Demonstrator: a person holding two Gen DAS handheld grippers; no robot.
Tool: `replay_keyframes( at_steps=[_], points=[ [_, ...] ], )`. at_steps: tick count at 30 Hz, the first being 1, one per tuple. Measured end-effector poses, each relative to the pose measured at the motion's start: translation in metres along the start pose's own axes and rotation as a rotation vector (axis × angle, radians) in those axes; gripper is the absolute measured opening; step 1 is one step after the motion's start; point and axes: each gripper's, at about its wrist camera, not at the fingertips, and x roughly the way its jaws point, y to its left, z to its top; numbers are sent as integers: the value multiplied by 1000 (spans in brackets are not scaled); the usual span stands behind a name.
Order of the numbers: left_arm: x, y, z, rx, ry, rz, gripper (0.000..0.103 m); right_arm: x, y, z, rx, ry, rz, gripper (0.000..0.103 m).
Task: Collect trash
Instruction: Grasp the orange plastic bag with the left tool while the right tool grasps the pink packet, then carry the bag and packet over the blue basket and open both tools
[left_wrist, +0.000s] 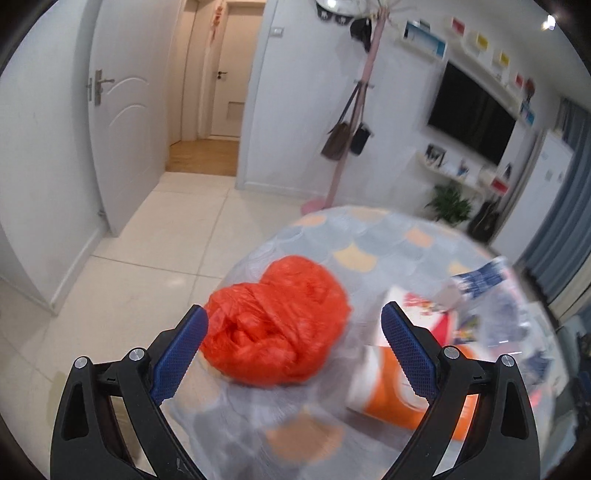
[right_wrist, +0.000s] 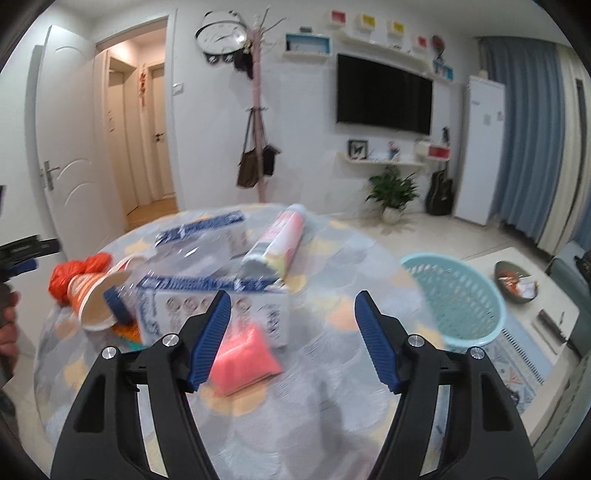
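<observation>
Left fingers: spread wide, nothing pinched; left gripper (left_wrist: 295, 350) frames the crumpled red plastic bag (left_wrist: 277, 321), likely lining up a grab.
Right fingers: apart with nothing between the pads; right gripper (right_wrist: 293, 339) hangs above the tablecloth (right_wrist: 332, 387), beside a pink packet (right_wrist: 243, 354) just behind its left finger (right_wrist: 210, 336).
Trash near the bag: an orange paper cup (left_wrist: 391, 387) lies tipped on its side, touching the bag's edge in the right view.
Trash farther out: blue-and-white cartons (right_wrist: 207, 295) and a toppled cylindrical can (right_wrist: 277, 240), scattered mid-table.
Destination: a teal lattice basket (right_wrist: 458, 295) at the table's right edge, probably set there within easy reach for drops.
Blur: both views smear, so fine contact is uncertain.
</observation>
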Motion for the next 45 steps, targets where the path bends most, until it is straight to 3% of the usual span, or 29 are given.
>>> replay_keyframes(
  at_steps=[4,6,9,11,17,25,26,29,32,45],
  points=[
    [36,-4,-3,41,66,90,91,11,-2,-7,39,66,62,67],
    [49,-3,-6,52,104,123,82,20,-7,-12,66,115,83,71],
    [48,-2,-7,60,90,125,77,30,-8,-16,82,162,100,71],
    [45,-5,-8,77,83,114,62,34,-6,-17,88,183,120,71],
    [36,-18,-12,133,52,93,38,47,9,-18,66,257,152,71],
    [16,-34,-12,154,-4,23,35,70,-1,-26,128,384,198,69],
    [13,-36,-11,159,-15,18,35,70,-2,-26,126,388,198,63],
    [0,-45,-9,169,-55,9,35,66,-2,-27,108,387,203,35],
    [-15,-51,-7,169,-93,-11,35,59,-1,-30,87,377,205,26],
    [-84,-119,-11,236,-235,-162,35,29,-28,-24,51,318,165,24]
  ],
)
